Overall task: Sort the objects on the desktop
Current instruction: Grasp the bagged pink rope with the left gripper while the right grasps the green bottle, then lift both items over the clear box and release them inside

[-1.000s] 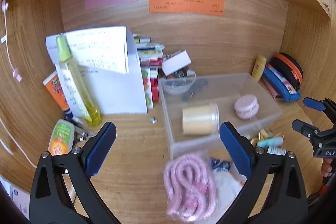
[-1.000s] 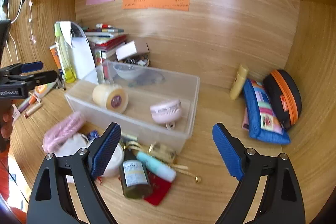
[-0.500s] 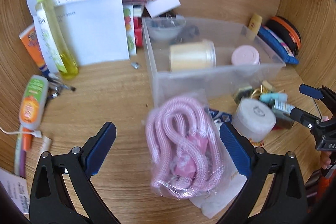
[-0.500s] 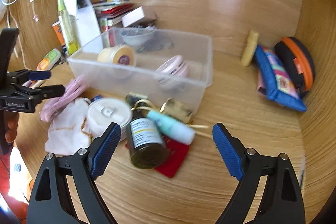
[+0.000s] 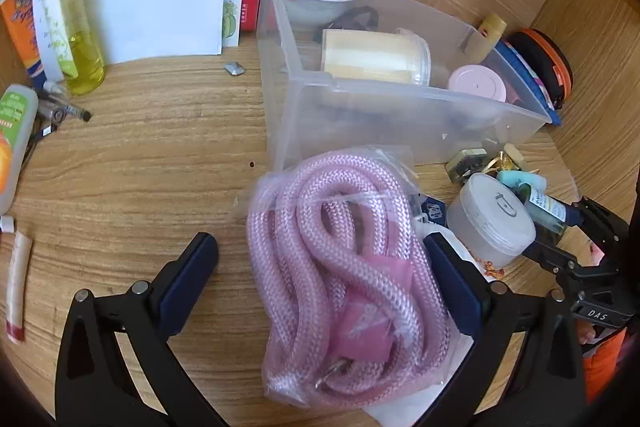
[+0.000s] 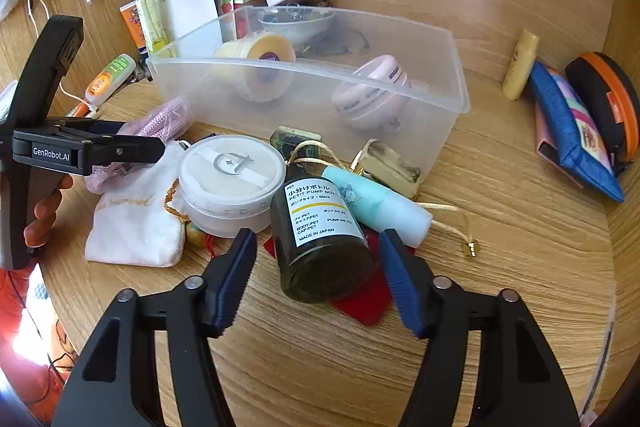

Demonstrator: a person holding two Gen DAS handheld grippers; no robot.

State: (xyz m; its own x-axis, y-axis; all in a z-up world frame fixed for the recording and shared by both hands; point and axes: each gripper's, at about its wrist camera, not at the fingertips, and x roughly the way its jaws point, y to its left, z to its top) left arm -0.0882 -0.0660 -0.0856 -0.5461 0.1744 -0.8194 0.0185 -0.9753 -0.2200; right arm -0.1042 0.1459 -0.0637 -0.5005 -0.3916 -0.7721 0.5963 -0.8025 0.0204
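Note:
A coil of pink rope in a clear bag lies on the wooden desk in front of a clear plastic bin. My left gripper is open and straddles the bag; its right pad is at the bag's edge, its left pad well clear. In the right wrist view a dark green pump bottle lies on its side on a red card. My right gripper has its jaws closing around the bottle's base, with small gaps still showing at both pads. The bin holds a yellow jar, a pink compact and a bowl.
A white round jar, a light-blue tube and a white pouch crowd the bottle. A yellow spray bottle, paper and tubes stand at the left. A blue pouch and orange-rimmed case lie at the right wall.
Both grippers have sunk toward the desk and tipped downward. The left one now straddles the rope bag. The right jaws have narrowed around the dark bottle.

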